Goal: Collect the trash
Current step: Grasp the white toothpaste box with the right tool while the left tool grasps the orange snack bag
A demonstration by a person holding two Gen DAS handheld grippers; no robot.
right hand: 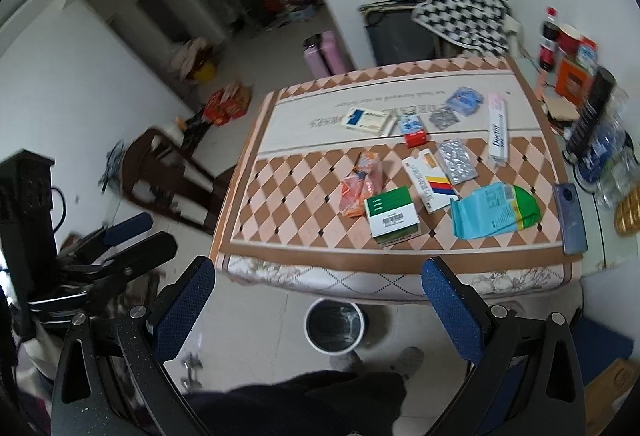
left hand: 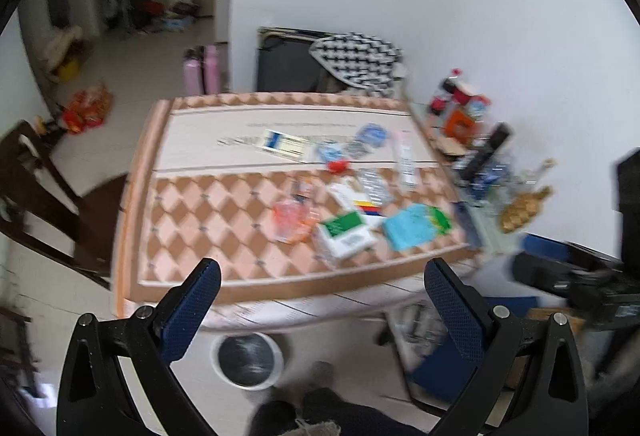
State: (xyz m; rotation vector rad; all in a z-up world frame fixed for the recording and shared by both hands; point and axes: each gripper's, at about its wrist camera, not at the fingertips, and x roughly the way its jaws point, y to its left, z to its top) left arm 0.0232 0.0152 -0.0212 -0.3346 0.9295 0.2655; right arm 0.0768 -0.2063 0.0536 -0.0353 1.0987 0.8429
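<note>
On the diamond-patterned table (right hand: 280, 195), a green-and-white carton (right hand: 392, 215) sits near the front edge, a teal plastic pouch (right hand: 492, 211) to its right; a round white bin (right hand: 335, 324) stands on the floor before the table.

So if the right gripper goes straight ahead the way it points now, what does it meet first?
Probably the near edge of the table, with the green and white box just beyond. The right gripper is open and still off the table; depth is unclear.

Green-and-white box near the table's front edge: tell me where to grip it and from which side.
Grip the box across its two short side walls, coming down from above with the open right gripper. It lies flat, barcode face toward the front edge, with the orange wrapper close on its left, so keep the fingers clear of that side.
</note>
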